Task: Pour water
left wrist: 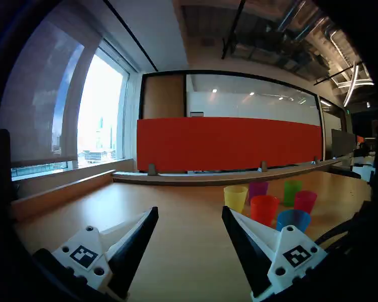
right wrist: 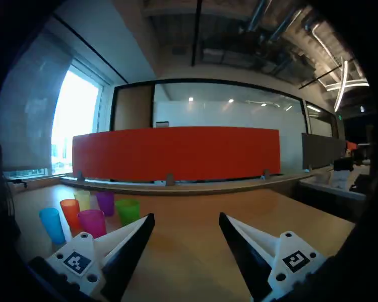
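Left tongs (left wrist: 189, 208) and right tongs (right wrist: 186, 215) gape empty; six translucent coloured cups (left wrist: 264, 207) cluster on the table (left wrist: 189, 246).

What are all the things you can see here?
yellow cup: one, yellow, on the table, in the bunch of cups
purple cup: one, purple, same bunch, at the back
green cup: one, green, same bunch, at the back
pink cup: one, pink, same bunch
orange cup: one, orange-red, same bunch
blue cup: one, blue, same bunch, at the front
table: one, light wood, under everything
screen: one, red, along the table's far edge
window: one, bright, on the left
left gripper: one, black and white, open, over the table
right gripper: one, black and white, open, over the table
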Tool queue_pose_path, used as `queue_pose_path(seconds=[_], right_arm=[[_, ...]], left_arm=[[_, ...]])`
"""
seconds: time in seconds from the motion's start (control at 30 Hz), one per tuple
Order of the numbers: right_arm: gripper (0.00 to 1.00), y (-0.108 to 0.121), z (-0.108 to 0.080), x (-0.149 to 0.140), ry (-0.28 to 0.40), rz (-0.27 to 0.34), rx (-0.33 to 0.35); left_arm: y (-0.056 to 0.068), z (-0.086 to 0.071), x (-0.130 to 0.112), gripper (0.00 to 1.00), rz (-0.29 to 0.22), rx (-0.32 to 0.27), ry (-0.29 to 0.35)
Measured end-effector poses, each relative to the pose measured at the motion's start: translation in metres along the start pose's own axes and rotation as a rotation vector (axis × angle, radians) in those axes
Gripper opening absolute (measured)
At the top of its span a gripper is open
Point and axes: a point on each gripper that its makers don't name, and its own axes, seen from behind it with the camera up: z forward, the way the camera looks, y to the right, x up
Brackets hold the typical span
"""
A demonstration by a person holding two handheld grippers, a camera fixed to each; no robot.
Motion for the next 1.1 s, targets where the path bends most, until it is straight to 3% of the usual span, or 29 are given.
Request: queue_pose_path(seconds=[1.1], right_arm=[[1.00, -0.0008, 0.0015, -0.0060, -0.011, -0.020, -0.002]], left_arm=[[0.0003, 0.0005, 0.0004, 0.94, 0.000, 0.000, 0.000]])
